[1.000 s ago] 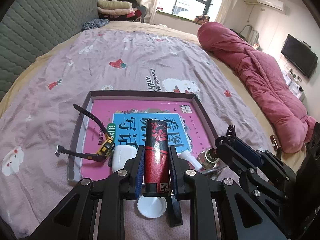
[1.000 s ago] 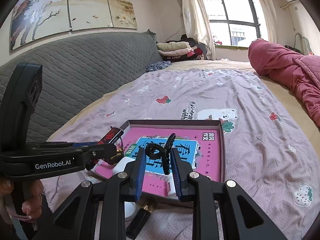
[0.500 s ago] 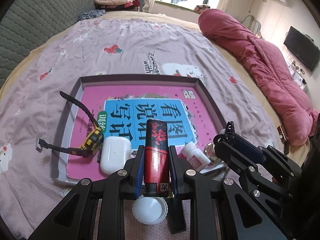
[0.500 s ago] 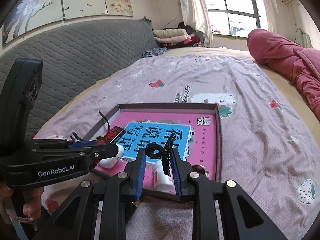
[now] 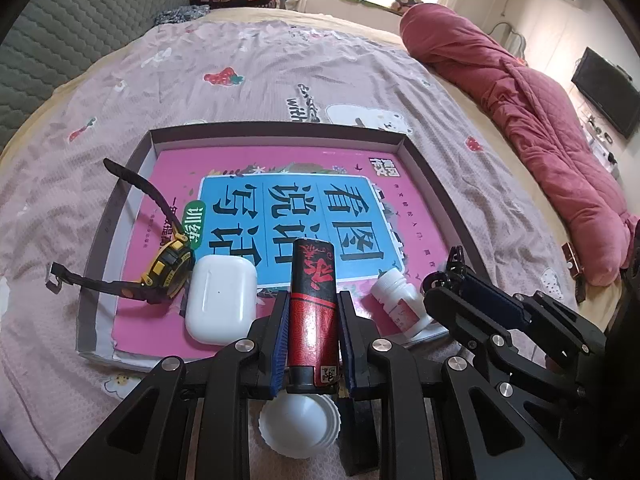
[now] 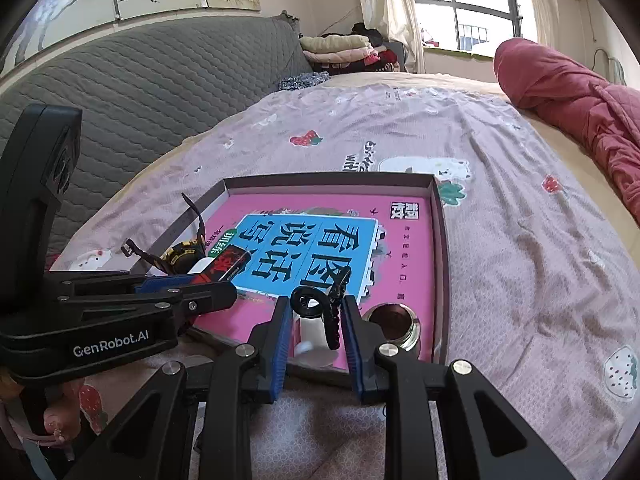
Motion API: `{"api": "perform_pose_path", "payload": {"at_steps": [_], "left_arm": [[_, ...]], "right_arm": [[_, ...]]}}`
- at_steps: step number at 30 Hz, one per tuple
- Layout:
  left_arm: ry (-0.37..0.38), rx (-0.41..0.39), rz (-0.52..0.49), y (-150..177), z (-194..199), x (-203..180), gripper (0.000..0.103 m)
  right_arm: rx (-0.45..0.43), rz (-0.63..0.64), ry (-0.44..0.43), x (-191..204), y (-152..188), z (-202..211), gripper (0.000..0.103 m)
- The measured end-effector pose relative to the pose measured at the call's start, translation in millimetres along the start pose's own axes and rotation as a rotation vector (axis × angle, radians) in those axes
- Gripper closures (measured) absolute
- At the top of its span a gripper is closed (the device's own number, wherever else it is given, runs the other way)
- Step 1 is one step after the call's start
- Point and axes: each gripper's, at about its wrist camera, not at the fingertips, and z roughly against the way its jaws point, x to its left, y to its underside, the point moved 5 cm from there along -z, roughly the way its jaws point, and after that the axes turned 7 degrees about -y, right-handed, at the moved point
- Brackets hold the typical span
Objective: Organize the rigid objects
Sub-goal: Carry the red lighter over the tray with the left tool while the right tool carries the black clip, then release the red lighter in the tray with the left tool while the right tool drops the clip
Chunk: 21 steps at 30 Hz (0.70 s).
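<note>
Now the red-and-black lighter (image 5: 313, 308), gold characters on its top, sits clenched in the left gripper (image 5: 313, 334) over the tray's (image 5: 436, 184) near edge. Right gripper (image 6: 316, 328) pinches a black hair claw (image 6: 320, 308) above the near right corner.

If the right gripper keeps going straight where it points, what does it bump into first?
Probably the small white bottle lying in the tray, right beyond the black hair clip the right gripper holds; depth is hard to judge.

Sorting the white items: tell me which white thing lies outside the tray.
The white cap: it sits on the bedspread below the left gripper, while the white earbud case and white bottle lie inside the tray.
</note>
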Motion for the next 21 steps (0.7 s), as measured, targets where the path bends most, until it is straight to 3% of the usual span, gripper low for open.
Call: {"api": "perform_pose_path", "payload": {"at_steps": [21], "left_arm": [[-0.004, 0.017, -0.023, -7.8, -16.3, -9.8, 0.080]], "right_arm": [[0.025, -0.011, 0.004, -4.1, 4.3, -8.6, 0.078]]}}
